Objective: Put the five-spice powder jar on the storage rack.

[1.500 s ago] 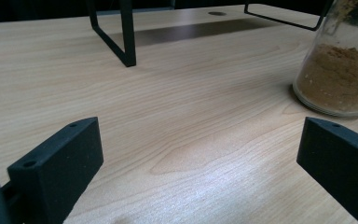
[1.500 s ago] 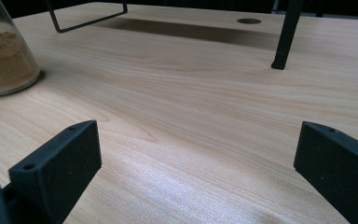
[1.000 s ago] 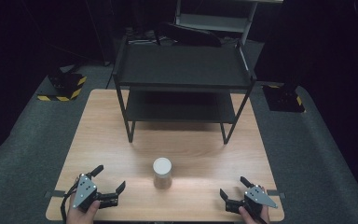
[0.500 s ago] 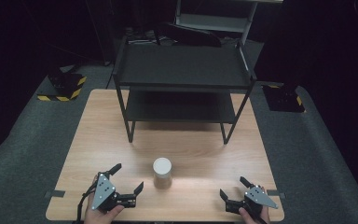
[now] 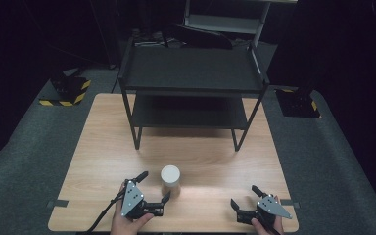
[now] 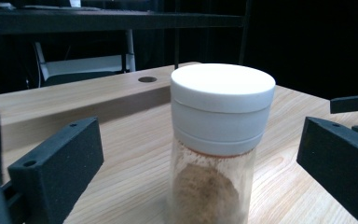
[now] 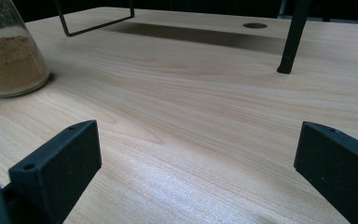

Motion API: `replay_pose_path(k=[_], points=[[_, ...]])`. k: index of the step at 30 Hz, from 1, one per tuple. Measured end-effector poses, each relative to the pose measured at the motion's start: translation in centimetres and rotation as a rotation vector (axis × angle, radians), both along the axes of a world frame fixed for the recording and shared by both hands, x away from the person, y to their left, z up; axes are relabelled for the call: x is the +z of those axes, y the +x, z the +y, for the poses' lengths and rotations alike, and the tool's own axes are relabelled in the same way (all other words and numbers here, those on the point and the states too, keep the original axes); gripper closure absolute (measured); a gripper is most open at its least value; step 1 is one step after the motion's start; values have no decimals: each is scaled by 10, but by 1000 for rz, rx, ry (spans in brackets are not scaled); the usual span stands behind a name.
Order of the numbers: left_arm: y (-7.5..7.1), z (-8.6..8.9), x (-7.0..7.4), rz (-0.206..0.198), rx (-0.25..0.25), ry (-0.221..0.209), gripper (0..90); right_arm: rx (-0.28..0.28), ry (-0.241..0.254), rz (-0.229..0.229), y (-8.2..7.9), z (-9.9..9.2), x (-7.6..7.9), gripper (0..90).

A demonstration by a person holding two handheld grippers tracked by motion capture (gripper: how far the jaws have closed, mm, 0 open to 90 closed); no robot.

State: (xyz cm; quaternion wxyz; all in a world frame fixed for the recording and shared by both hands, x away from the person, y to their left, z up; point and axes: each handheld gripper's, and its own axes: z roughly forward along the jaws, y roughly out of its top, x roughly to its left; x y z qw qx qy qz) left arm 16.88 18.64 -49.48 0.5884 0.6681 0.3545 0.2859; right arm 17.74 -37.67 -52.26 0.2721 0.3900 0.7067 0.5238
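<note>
A clear jar [image 5: 170, 180] with a white lid and brown powder inside stands upright on the wooden table [image 5: 103, 147], near the front edge. My left gripper [image 5: 154, 186] is open just to the jar's left, one jaw behind it and one in front. In the left gripper view the jar [image 6: 219, 140] stands close between the two spread black fingers [image 6: 58, 163], touching neither. My right gripper [image 5: 244, 196] rests open at the front right with nothing between its jaws. In the right gripper view the jar [image 7: 9, 60] is far off at the upper left.
A black two-tier metal rack [image 5: 191, 73] stands on the back half of the table; one of its legs [image 7: 291, 42] is ahead of my right gripper. Bare wood lies between the rack and the grippers. Dark floor surrounds the table.
My left gripper has moved right and forward until its open jaws straddle the jar. The right gripper and the jar have stayed where they were.
</note>
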Motion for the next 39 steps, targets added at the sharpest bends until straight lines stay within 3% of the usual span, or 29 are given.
replay_pose_path(k=[6,10,15,18,20,32,39], points=[[9,-14,-3,9,5,-23,48,3,2,-1,0,-1,0,2],[14,-20,-5,14,3,-32,113,3,3,0,0,-1,0,2],[16,-24,-9,8,3,-49,270,4,4,-2,0,-1,-1,2],[18,-24,-12,12,-1,-72,275,5,5,-2,0,-1,-1,2],[18,-24,-14,-1,-7,-79,325,6,5,-3,0,-1,-1,2],[18,-25,-10,20,11,-90,331,10,6,-5,0,-2,-1,2],[19,-25,14,28,54,-77,331,9,6,-6,0,-2,-1,2]])
